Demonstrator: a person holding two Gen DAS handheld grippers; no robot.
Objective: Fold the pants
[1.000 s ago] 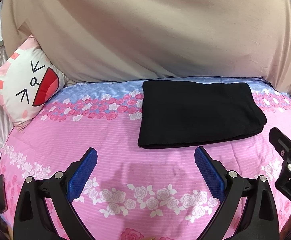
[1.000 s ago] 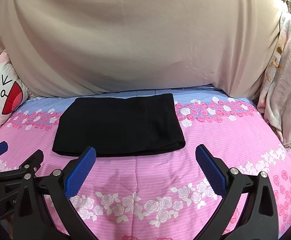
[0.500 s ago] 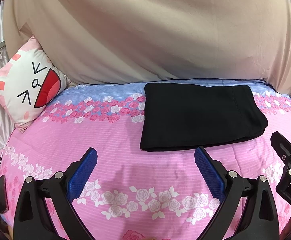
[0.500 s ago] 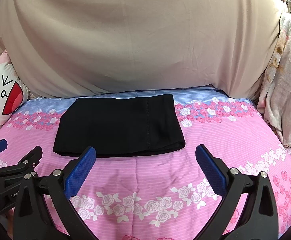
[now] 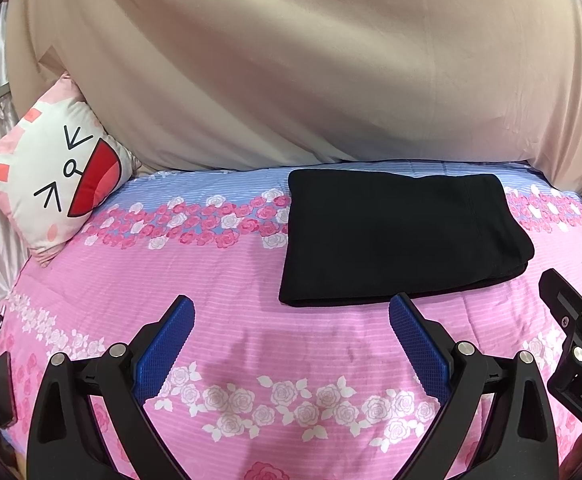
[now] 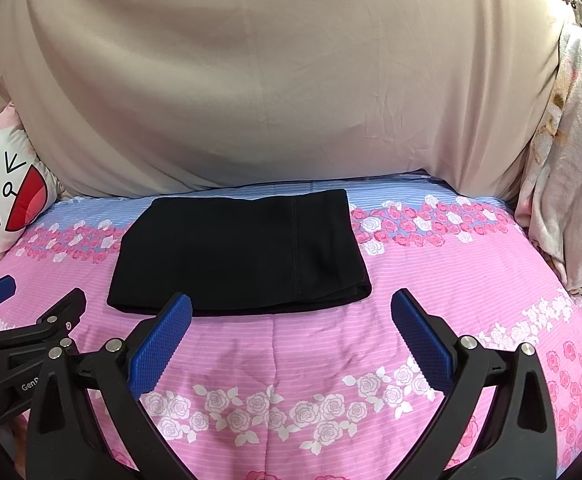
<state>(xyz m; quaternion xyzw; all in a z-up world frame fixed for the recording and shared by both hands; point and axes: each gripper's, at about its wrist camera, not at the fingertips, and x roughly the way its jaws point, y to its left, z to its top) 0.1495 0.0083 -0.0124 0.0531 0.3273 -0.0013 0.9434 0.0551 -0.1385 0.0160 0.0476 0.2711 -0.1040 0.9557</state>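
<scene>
The left gripper [image 5: 291,320] has its jaws spread wide and grasps nothing; the right gripper [image 6: 291,318] is likewise released and empty; both hover above the floral bedspread [image 5: 251,280], near of the black pants [image 5: 399,236], which lie flat in a compact folded rectangle toward the far side; the folding looks finished, so I judge the next move is only to pull away; layers beneath the top fold are hidden; the pillow [image 5: 55,176] sits far left.

The pants [image 6: 239,252] look like matt black cloth, perhaps knit; the bedspread [image 6: 291,360] is soft printed fabric; the gripper pads [image 5: 163,348] show blue ribbed texture.
</scene>
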